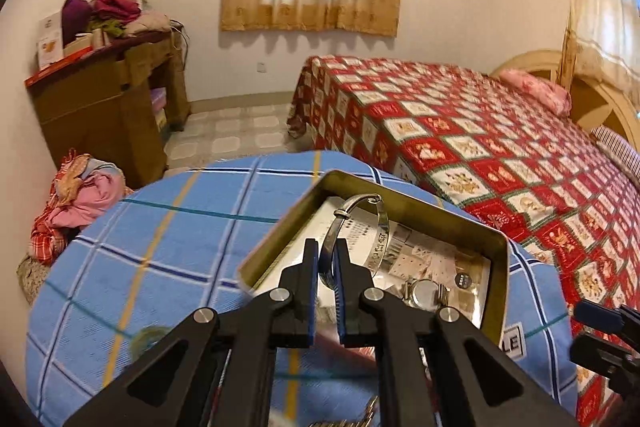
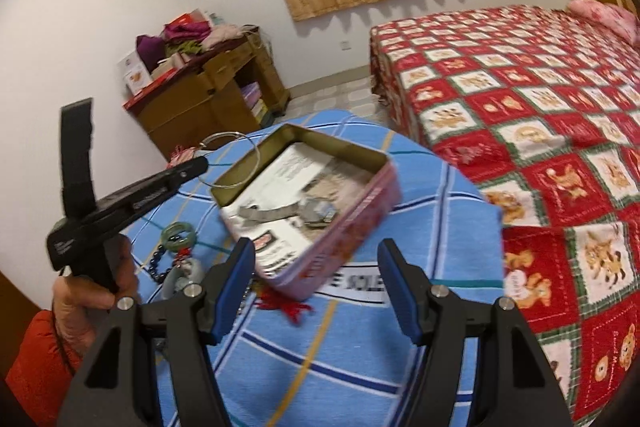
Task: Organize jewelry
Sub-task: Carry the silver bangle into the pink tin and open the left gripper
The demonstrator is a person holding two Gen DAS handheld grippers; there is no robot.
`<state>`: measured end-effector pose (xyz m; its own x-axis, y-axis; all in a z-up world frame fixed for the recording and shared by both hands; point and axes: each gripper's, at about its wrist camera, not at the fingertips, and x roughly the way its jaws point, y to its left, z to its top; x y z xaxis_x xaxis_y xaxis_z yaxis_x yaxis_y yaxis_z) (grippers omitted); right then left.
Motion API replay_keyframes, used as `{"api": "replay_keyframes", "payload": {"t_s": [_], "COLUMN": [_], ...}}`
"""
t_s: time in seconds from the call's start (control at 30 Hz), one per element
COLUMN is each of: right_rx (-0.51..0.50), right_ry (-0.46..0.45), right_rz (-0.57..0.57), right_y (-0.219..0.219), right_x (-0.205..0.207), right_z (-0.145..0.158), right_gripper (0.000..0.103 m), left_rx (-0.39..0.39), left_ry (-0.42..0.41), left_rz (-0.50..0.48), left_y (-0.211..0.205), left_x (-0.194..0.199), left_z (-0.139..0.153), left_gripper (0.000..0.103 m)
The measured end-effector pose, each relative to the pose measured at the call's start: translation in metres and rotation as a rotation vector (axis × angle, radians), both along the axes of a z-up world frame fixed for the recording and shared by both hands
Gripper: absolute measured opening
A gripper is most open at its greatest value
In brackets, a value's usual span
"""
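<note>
Left gripper (image 1: 327, 259) clamped on a silver bangle (image 1: 370, 227), held just above the open tin (image 1: 452, 223) ahead of its jaws. Right gripper (image 2: 316, 287) spread wide, gripping nothing, tin just beyond its fingertips. Inside the tin, a watch (image 1: 424, 291); beads (image 2: 176, 255) left of the right jaws on blue checked cloth (image 1: 160, 247).

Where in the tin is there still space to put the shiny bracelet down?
The tin has bare paper lining at its far end, between the far wall and the watch. The near end is crowded by that watch. The left gripper holds the bracelet above it.
</note>
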<state>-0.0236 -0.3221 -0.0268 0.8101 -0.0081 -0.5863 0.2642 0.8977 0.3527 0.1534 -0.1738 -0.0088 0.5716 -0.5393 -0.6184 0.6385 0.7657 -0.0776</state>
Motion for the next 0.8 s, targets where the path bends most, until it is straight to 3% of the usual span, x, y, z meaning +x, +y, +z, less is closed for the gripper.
{"api": "replay_keyframes", "payload": {"t_s": [0.4,0.5,0.53,0.63,0.8], "right_rx": [0.026,0.022,0.020,0.015,0.004], "right_ry": [-0.010,-0.014,-0.014,-0.005,0.003], "right_rz": [-0.016,-0.014,-0.014,-0.014,-0.002], "right_y": [-0.019,-0.015,-0.014,-0.010,-0.002], "right_x": [0.003,0.002,0.001,0.001,-0.001], "right_z": [-0.006,-0.004,-0.004,-0.004,-0.001], "right_gripper": [0.067,0.067,0.067,0.067,0.067], "left_rx": [0.062,0.069,0.057,-0.005,-0.078], "left_ry": [0.018,0.056,0.071,0.077,0.028], "left_rz": [0.020,0.014,0.015,0.016,0.022], "left_y": [-0.023,-0.023,-0.022,-0.012,0.022], "left_x": [0.010,0.013,0.014,0.012,-0.002], "left_z": [-0.019,-0.023,-0.022,-0.011,0.024], "left_gripper": [0.007,0.010,0.020,0.065,0.071]}}
